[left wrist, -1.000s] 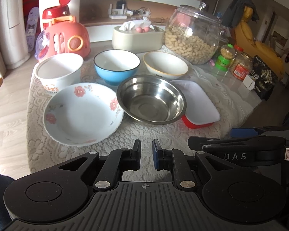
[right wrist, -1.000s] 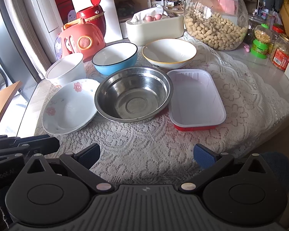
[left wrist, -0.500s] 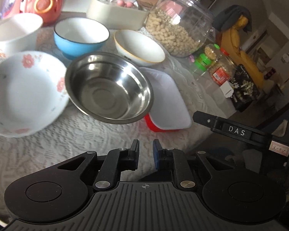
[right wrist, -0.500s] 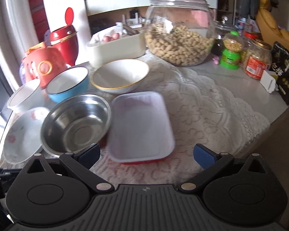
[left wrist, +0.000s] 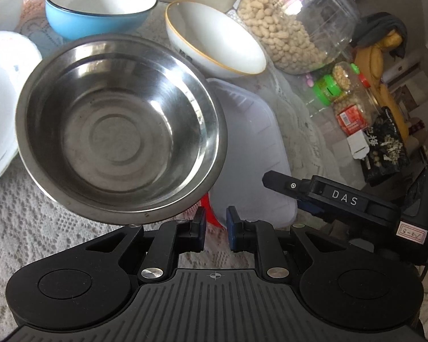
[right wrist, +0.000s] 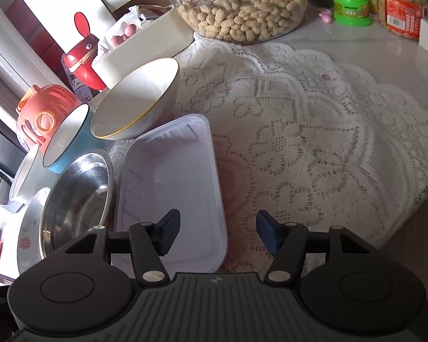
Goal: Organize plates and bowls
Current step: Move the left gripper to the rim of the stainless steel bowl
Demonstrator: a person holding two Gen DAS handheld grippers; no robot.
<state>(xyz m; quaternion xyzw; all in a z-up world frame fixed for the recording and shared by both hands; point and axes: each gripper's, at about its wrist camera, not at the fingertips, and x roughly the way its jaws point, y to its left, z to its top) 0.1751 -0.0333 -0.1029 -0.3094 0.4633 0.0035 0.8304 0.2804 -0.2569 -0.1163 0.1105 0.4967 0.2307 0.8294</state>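
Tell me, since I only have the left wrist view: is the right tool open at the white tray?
Observer: Open, though its jaws have just been closing. The right tool straddles the white tray's right rim, with no pad pressing on it.
Operator: What sits beyond the blue bowl?
Observer: An orange pot stands past the blue bowl.

I see an empty steel bowl (left wrist: pixel 119 131) upright on the lace, its rim overlapping a white tray (right wrist: pixel 171 185); behind stand a blue bowl (left wrist: pixel 100 2) and a gold-rimmed white bowl (left wrist: pixel 214 40).
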